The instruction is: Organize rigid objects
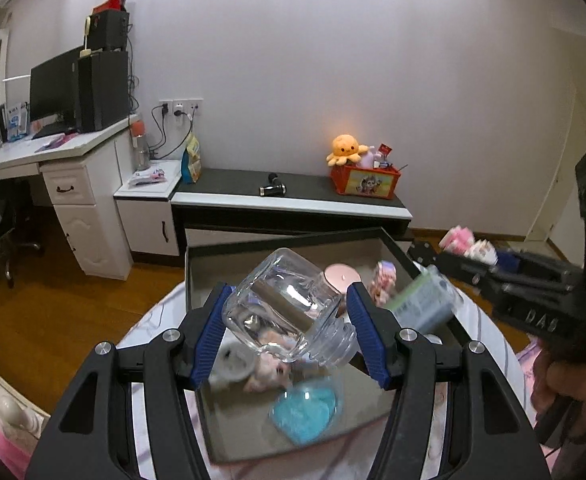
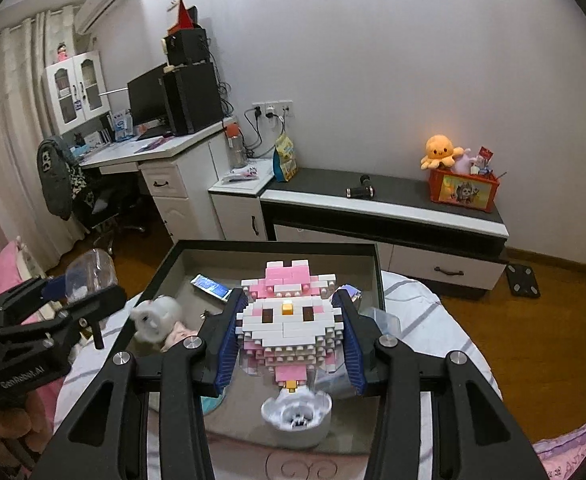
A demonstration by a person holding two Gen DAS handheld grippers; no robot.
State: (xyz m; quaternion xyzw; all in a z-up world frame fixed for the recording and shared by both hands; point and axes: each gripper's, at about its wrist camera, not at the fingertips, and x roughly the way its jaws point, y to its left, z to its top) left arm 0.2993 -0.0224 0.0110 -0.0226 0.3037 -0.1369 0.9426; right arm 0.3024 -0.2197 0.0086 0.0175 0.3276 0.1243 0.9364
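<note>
Glass jar (image 1: 289,308) sits clamped in the left gripper (image 1: 289,320) above the black tray (image 1: 393,246), long axis tilted, mouth pointing down-right; right gripper (image 2: 289,340) squeezes an upright block figure (image 2: 289,316).

black tongs (image 1: 289,320) with ribbed blue pads (image 1: 367,336) and silver screws.

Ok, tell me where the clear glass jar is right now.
The clear glass jar is tilted between the left gripper jaws, held above the black tray, in front of the pink candle.
</note>
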